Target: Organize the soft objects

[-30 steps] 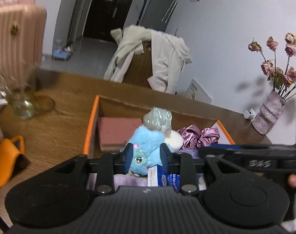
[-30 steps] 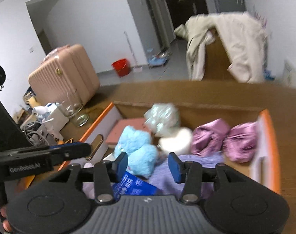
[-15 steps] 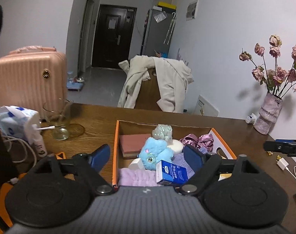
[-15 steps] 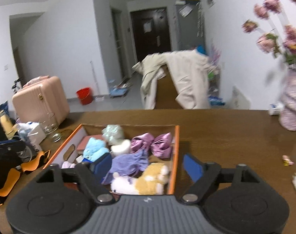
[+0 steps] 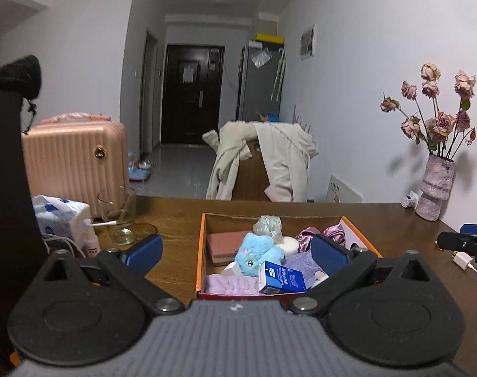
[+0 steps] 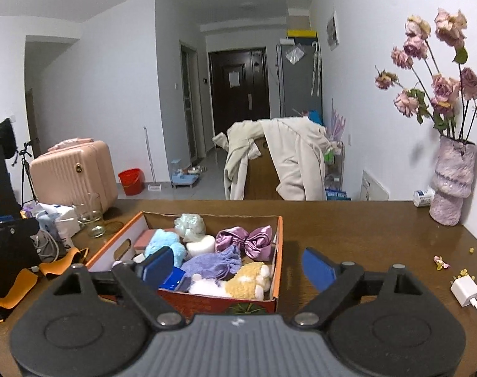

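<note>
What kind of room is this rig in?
Most likely a lived-in apartment, at a wooden table facing the entry hall: a pink suitcase on the floor, a coat thrown over a chair, a vase of dried roses.

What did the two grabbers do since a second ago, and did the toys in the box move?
Both pulled back from the box and have just been opening. The left gripper let go of the blue plush; the right gripper stands open too, nothing between its pads. The plush, purple bow and other soft things stayed in the box.
</note>
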Demonstrator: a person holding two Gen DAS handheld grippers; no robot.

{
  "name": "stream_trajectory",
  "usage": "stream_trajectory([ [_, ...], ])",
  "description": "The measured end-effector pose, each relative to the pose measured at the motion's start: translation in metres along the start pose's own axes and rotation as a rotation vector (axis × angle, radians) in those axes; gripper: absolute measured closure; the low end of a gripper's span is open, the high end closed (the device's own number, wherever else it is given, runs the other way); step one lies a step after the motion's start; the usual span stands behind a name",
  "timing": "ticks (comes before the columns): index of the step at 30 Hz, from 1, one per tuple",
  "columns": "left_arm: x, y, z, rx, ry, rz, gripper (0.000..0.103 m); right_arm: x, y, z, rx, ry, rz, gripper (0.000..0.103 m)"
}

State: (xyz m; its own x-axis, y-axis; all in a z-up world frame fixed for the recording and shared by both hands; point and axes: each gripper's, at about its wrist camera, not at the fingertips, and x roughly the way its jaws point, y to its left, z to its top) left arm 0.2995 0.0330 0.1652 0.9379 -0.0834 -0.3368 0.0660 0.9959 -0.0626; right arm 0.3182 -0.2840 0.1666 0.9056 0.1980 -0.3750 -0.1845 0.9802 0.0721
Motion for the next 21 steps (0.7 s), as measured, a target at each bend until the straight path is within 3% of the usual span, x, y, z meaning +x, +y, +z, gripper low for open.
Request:
stream_trajectory([
  [7, -0.038, -0.008, -0.04, 0.049, -0.057, 0.021, 0.0, -0.031, 0.023, -0.037, -0.03, -0.072, 0.012, 0.012],
  [12, -0.072, -0.01, -0.081, 0.046, -0.093, 0.042, 0.0, -0.065, 0.045, -0.083, -0.06, -0.138, 0.03, 0.012],
  [21, -0.135, -0.028, -0.152, 0.06, -0.1, 0.003, 0.0, -0.125, 0.076, -0.161, -0.078, -0.153, 0.012, 0.012],
])
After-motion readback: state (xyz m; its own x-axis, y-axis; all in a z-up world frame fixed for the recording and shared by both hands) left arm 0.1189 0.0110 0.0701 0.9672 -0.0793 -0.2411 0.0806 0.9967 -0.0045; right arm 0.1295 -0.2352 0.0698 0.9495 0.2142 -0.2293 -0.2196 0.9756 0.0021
